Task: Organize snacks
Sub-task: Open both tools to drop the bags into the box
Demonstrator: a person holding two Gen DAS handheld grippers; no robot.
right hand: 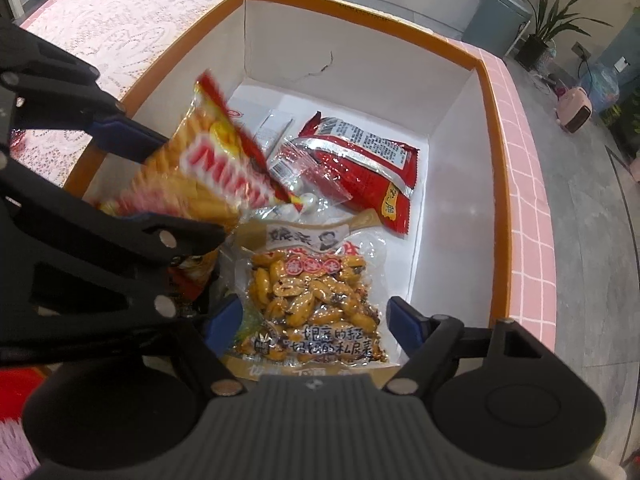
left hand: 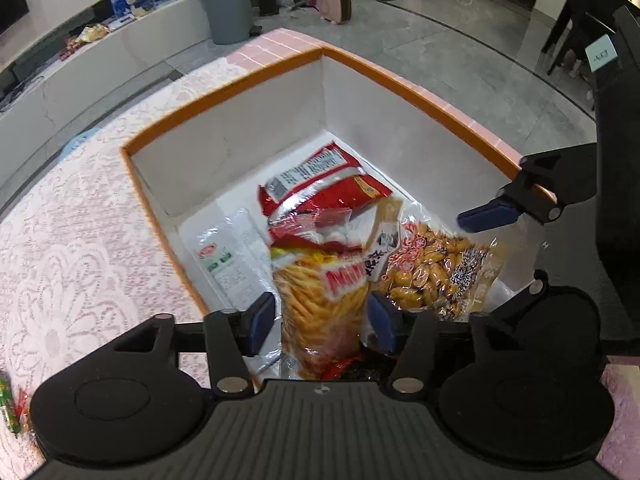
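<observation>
An orange-rimmed white box (left hand: 224, 104) (right hand: 500, 160) stands on the pink lace tablecloth. Inside lie a bag of yellow beans (left hand: 432, 276) (right hand: 312, 304), a red packet (left hand: 340, 184) (right hand: 360, 160), a clear bag of white candies (right hand: 296, 200) and a white packet (left hand: 224, 256). My left gripper (left hand: 322, 322) is open over the box; a blurred orange-and-red bag of yellow sticks (left hand: 324, 296) (right hand: 208, 168) sits loose between its fingers. My right gripper (right hand: 316, 330) is open above the bean bag, not touching it.
The pink lace tablecloth (left hand: 80, 240) lies left of the box, with small snacks (left hand: 8, 408) at its edge. Pink tiled table edge (right hand: 528, 200) runs beside the box. A grey bin (left hand: 226, 4), a plant and a pink heater (left hand: 336, 2) stand on the floor beyond.
</observation>
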